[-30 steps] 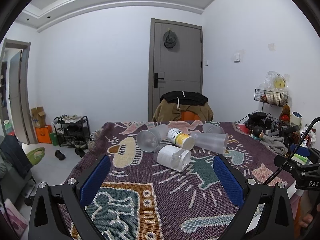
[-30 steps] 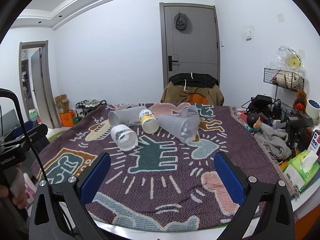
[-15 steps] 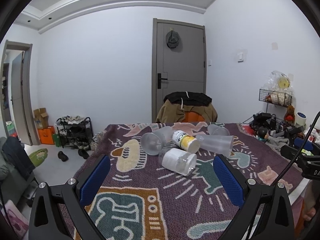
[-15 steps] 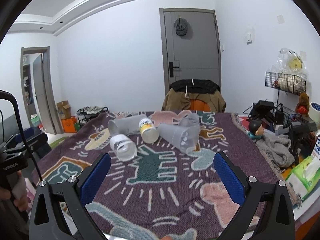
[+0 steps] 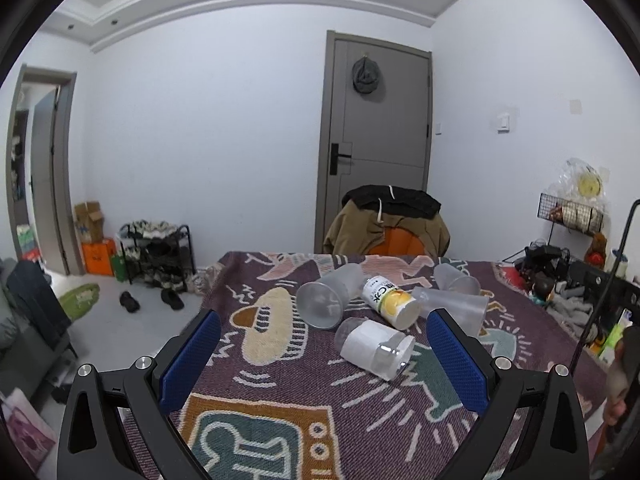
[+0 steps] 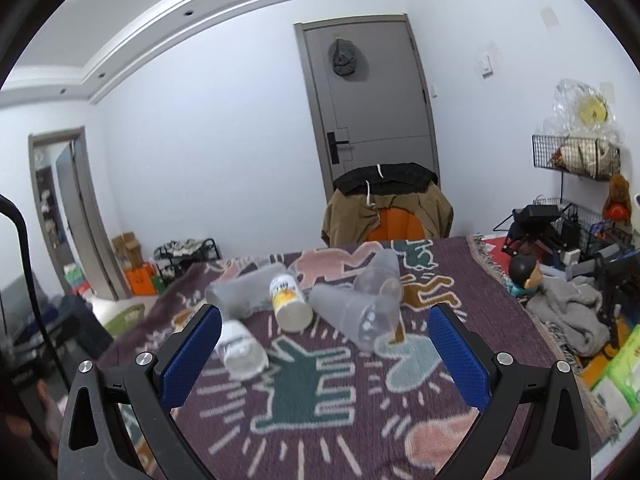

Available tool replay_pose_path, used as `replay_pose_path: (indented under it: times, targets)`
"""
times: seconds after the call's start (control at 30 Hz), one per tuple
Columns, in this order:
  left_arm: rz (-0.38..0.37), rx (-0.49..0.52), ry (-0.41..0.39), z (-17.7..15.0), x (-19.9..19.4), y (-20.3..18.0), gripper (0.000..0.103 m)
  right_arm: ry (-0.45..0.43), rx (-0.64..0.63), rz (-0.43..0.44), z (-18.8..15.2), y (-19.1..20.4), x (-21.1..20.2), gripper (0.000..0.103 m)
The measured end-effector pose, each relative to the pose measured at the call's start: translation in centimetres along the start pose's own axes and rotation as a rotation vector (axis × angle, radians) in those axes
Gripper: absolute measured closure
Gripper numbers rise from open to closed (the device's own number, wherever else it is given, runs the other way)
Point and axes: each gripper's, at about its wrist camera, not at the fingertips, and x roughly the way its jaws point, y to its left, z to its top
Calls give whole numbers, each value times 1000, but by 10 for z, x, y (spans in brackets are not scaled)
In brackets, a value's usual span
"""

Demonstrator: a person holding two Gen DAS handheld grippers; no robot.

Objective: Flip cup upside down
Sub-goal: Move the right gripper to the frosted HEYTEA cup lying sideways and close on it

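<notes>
Between the blue pads of the left gripper (image 5: 322,354), seen from the left wrist, a clear plastic cup with a white paper sleeve (image 5: 374,348) lies on its side on the purple patterned woven table cover (image 5: 280,420), mouth toward about 4 o'clock. The fingers are spread wide and hold nothing; the cup sits ahead of them, untouched. Beyond it, at 12 o'clock, a frosted plastic cup (image 5: 328,298) lies tipped with its mouth toward the camera, a white and yellow labelled bottle (image 5: 390,302) rests on its side just beside it, and at 2 o'clock two more frosted tumblers (image 5: 456,300) lie together. From the right wrist, somewhat blurred, the right gripper (image 6: 324,354) is likewise spread wide and empty, well short of the pile; the sleeved cup shows at its 10 o'clock by the left pad, the frosted tumblers at 12 to 1 o'clock. This looks like the approach step, with nothing yet grasped or turned. The next move likely calls for one gripper to advance, straddle a cup's wall, close gently since thin plastic may deform or roll, then lift and rotate it mouth down.
</notes>
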Motion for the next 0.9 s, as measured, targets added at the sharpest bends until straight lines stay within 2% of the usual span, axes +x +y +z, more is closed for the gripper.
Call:
replay_pose_path:
  times: [0.13, 0.43, 0.67, 0.9]
  targets:
    - [0, 3, 22, 10, 11, 1, 0, 18, 51, -13, 21, -10, 22, 0]
    - [29, 35, 43, 30, 41, -6, 0, 182, 16, -30, 53, -21, 87, 0]
    - [2, 24, 108, 43, 75, -6, 0, 338, 7, -41, 61, -33, 149, 0]
    - [9, -11, 186, 42, 115, -4, 0, 441, -28, -54, 66, -42, 201, 0]
